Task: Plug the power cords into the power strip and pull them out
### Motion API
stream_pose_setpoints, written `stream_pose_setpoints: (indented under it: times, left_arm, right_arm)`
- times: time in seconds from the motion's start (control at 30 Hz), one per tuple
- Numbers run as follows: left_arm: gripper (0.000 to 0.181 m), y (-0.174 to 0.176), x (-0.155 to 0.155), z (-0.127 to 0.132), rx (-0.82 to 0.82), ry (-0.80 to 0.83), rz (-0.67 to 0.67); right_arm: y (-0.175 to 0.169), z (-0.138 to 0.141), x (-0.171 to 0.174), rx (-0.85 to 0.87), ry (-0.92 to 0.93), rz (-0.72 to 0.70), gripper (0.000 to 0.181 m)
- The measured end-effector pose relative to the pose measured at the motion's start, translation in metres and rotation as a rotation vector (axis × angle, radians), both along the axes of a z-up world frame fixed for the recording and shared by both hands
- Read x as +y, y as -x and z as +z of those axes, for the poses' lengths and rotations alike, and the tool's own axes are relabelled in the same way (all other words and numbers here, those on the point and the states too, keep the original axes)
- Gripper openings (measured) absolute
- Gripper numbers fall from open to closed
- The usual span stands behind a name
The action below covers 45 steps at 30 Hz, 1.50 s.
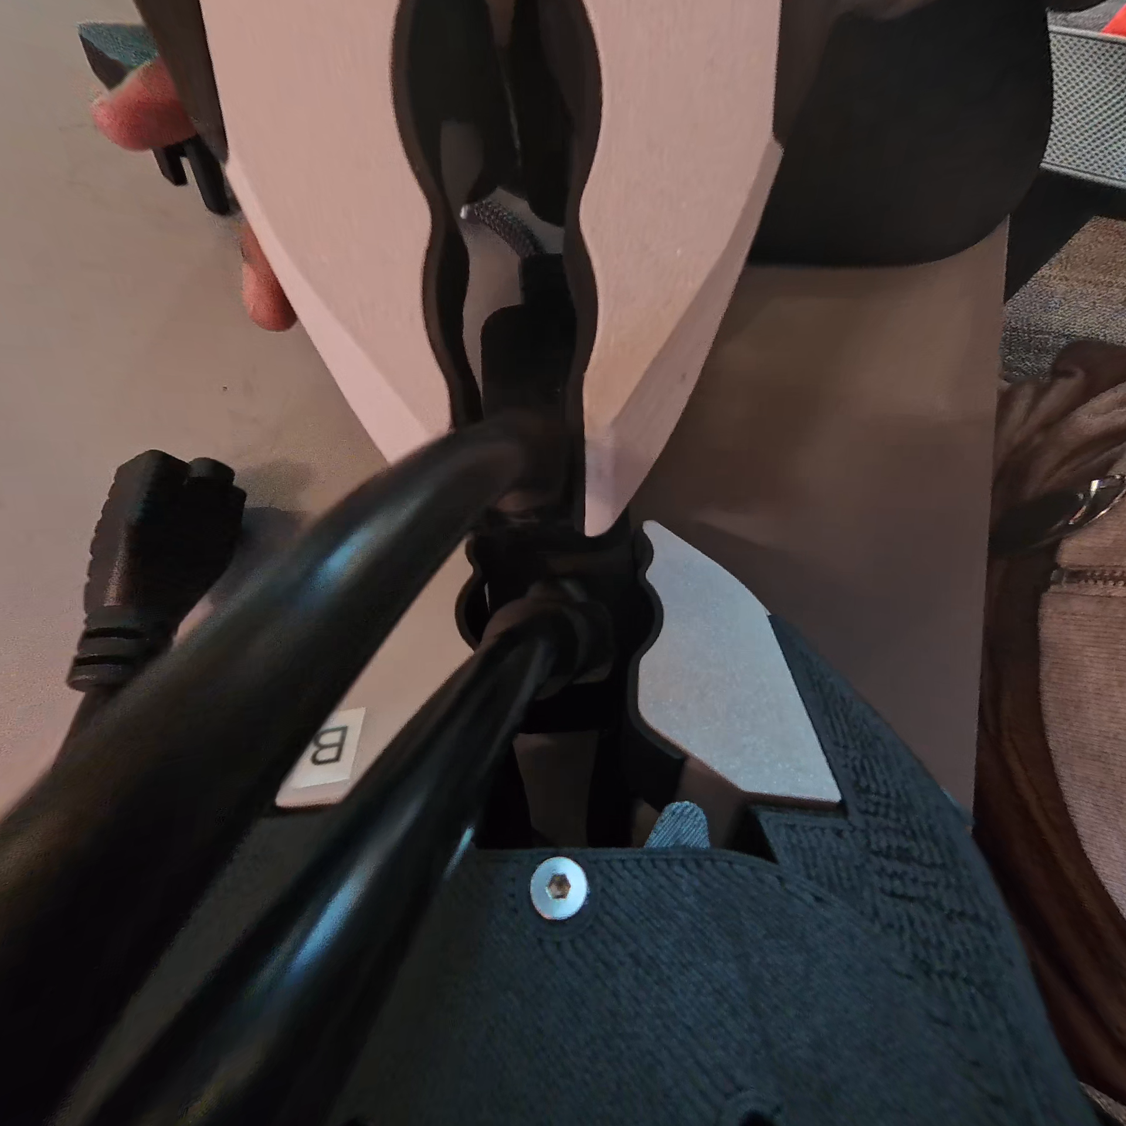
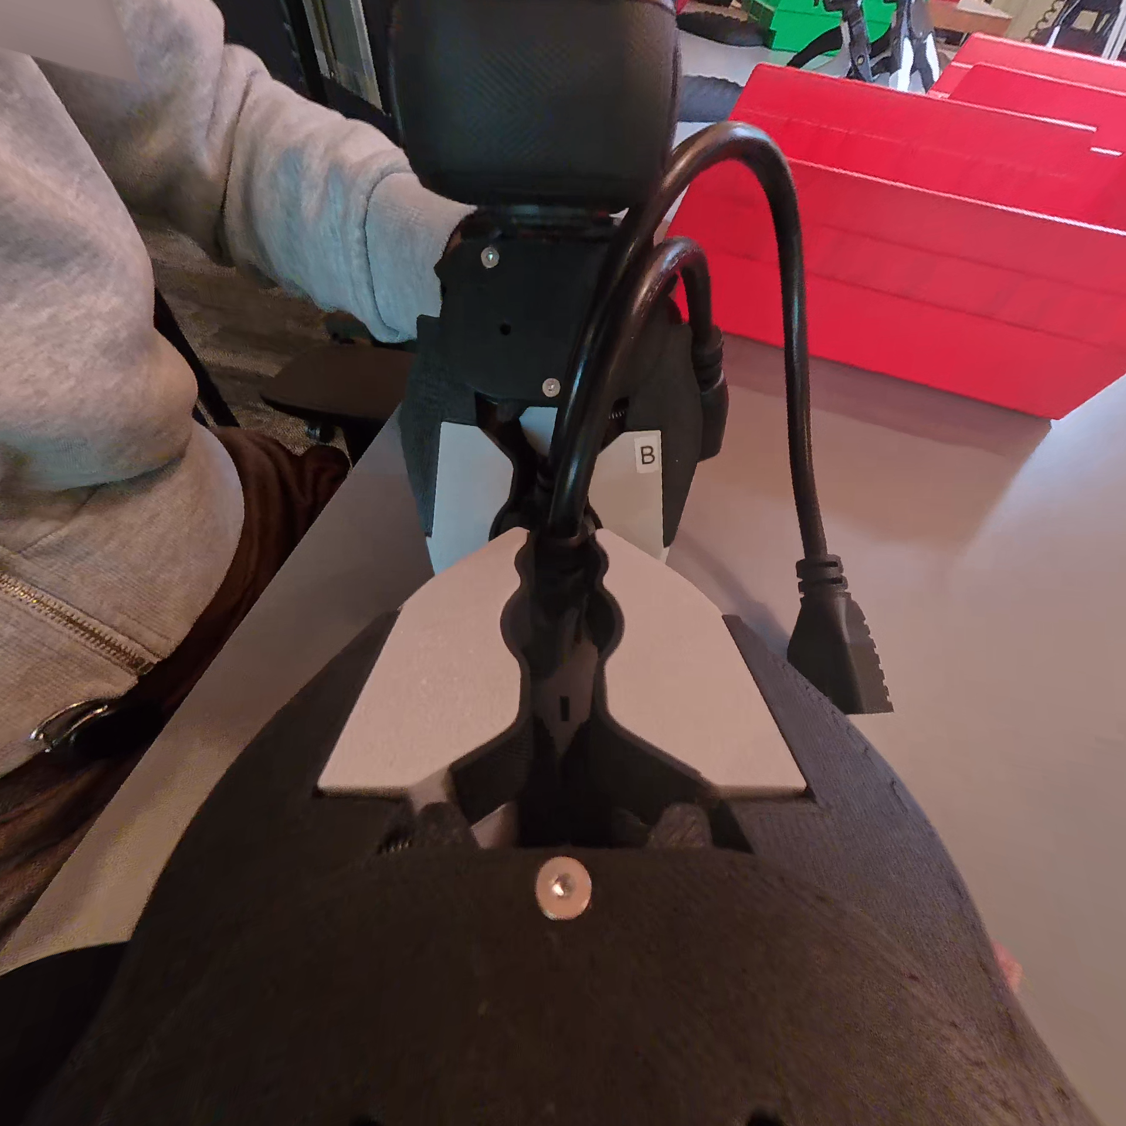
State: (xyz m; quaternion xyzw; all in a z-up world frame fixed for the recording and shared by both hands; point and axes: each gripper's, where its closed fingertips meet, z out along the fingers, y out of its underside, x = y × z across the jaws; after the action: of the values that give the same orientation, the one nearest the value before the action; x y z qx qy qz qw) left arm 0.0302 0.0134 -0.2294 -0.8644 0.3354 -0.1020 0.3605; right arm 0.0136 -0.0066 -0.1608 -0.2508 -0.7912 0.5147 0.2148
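Two black power cords loop between my two grippers, which face each other tip to tip above the grey table (image 2: 950,548). My right gripper (image 2: 563,542) is shut on a black plug (image 2: 563,615). My left gripper (image 1: 554,585) is shut on another black cord end (image 1: 548,646), right in front of it. I cannot tell whether the two ends are joined. The left gripper (image 2: 545,512) shows opposite in the right wrist view, the right gripper (image 1: 524,475) opposite in the left wrist view. A loose black connector (image 2: 844,646) hangs from one cord; it also shows in the left wrist view (image 1: 152,566). No power strip shows.
Red boxes (image 2: 914,256) stand at the back right of the table. A person in a grey hooded top (image 2: 122,365) sits at the table's left edge. A hand (image 1: 140,116) holds the right gripper. A brown garment (image 1: 1072,548) lies beyond the table edge. The left gripper's tips are roughly 7 cm from the right gripper's. My left tips are roughly 8 cm from the loose black connector (image 2: 844,646). It is also in sight in the left wrist view (image 1: 138,527).
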Motion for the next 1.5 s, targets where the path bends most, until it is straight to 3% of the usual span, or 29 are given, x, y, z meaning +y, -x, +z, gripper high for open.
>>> stream_pose_setpoints:
  times: [0.4, 0.67, 1.1, 1.2, 1.5]
  left_arm:
    - [0.039, 0.0, 0.0, 0.0, 0.004, 0.001, 0.001]
    - [0.045, -0.001, 0.001, 0.0, 0.012, 0.003, -0.001]
    - [0.039, 0.0, 0.001, 0.0, 0.004, 0.011, 0.005]
    - [0.045, 0.002, 0.002, 0.001, -0.012, 0.016, 0.019]
    - [0.046, 0.0, 0.002, -0.001, 0.0, 0.017, 0.012]
  right_arm:
    - [-0.001, 0.0, 0.001, 0.015, -0.027, 0.003, 0.016]
    - [-0.005, -0.001, 0.005, 0.043, -0.108, -0.011, 0.016]
    - [-0.001, 0.001, 0.003, 0.046, -0.01, -0.031, 0.016]
    - [0.004, 0.003, 0.001, 0.036, 0.043, -0.024, 0.015]
    - [-0.003, 0.001, 0.006, 0.033, -0.02, -0.03, 0.016]
